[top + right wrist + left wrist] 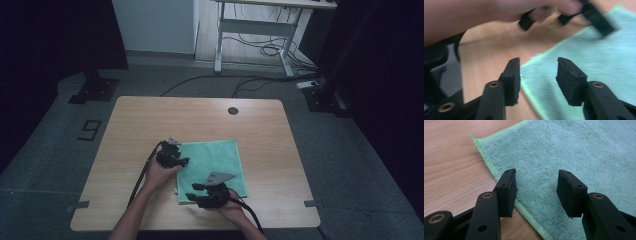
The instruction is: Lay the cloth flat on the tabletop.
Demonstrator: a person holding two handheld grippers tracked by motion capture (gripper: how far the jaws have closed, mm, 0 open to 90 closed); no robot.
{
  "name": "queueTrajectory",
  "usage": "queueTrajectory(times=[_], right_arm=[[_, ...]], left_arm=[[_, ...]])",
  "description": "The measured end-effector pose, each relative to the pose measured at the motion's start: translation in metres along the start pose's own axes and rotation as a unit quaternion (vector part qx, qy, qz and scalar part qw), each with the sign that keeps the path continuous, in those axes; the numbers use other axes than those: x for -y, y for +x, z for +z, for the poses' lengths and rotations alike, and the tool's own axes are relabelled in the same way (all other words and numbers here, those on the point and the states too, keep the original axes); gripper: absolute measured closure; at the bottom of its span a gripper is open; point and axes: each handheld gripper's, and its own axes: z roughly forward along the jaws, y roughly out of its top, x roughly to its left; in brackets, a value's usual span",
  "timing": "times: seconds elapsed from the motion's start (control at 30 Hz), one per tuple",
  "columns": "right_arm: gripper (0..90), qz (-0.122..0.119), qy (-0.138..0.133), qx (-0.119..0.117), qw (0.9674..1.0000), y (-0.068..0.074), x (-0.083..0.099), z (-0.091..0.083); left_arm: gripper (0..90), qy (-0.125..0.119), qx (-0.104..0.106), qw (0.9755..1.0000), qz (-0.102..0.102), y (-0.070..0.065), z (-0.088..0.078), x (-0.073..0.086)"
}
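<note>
I hold 2 grippers over a green towel point(212, 162) that lies folded flat on the wooden tabletop point(150, 120), a little near of its middle. My left gripper point(186, 161) sits at the towel's left edge, toward the far corner. Its fingers point(507, 192) stand well apart, with nothing pinched between them; in the left gripper view one finger hangs just over the towel's stitched hem point(491, 167) and the other over the cloth itself. My right gripper point(195, 192) is at the towel's near left corner, pointing left across it. Its fingers point(512, 80) are parted about halfway and hold nothing; the towel's edge runs below the gap between them. In the right gripper view, which is blurred, my left hand point(486, 12) and its gripper show farther off, above the tabletop and the towel's edge.
</note>
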Motion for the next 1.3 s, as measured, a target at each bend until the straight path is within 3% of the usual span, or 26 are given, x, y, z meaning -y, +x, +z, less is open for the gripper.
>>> queueTrajectory(times=[0.03,0.13,0.27,0.3,0.37,0.43,0.6,0.73,0.87,0.97,1.1,1.23,1.3], right_arm=[[52.7,0.0,0.0,0.0,1.0,0.0,0.0,0.0],[47.9,0.014,-0.012,0.058,0.9982,-0.023,-0.001,-0.019],[45.1,0.031,0.025,0.126,0.9912,-0.057,0.004,-0.017],[45.1,0.031,0.025,0.126,0.9912,-0.057,0.004,-0.017],[43.9,0.045,0.049,0.157,0.9854,-0.073,0.009,-0.013],[42.5,0.044,0.062,0.167,0.983,-0.074,0.011,-0.013],[44.5,0.039,0.059,0.185,0.9803,-0.065,0.021,-0.018],[44.7,0.035,0.062,0.184,0.9804,-0.054,0.029,-0.027],[44.3,0.04,0.061,0.179,0.9811,-0.053,0.031,-0.031],[42.0,0.061,0.057,0.167,0.9825,-0.061,0.026,-0.033],[43.1,0.077,0.032,0.178,0.9804,-0.074,0.014,-0.038],[43.4,0.073,0.031,0.19,0.9786,-0.084,0.002,-0.035],[43.4,0.079,0.031,0.2,0.976,-0.099,-0.005,-0.027]], left_arm=[[50.1,-0.001,-0.001,1.0,0.001,0.0,0.0,0.0],[49.9,-0.003,-0.005,1.0,0.004,-0.002,0.0,0.001],[49.7,0.0,-0.012,0.9999,0.01,-0.004,0.001,0.001],[49.7,0.0,-0.012,0.9999,0.01,-0.004,0.001,0.001],[49.7,0.005,-0.017,0.9996,0.021,-0.005,0.001,-0.001],[49.6,0.006,-0.018,0.9995,0.024,-0.005,0.003,-0.003],[49.3,0.003,-0.019,0.9994,0.028,-0.009,0.008,-0.006],[48.5,0.002,-0.014,0.999,0.041,-0.02,0.009,-0.005],[48.0,0.006,-0.017,0.9986,0.05,-0.023,0.009,-0.004],[47.9,0.007,-0.021,0.9988,0.044,-0.024,0.003,-0.003],[48.5,-0.018,-0.007,0.9984,0.052,-0.031,-0.019,0.009],[48.4,-0.025,0.006,0.9982,0.054,-0.039,-0.027,0.02],[48.3,-0.019,0.014,0.9973,0.069,-0.051,-0.025,0.032]])
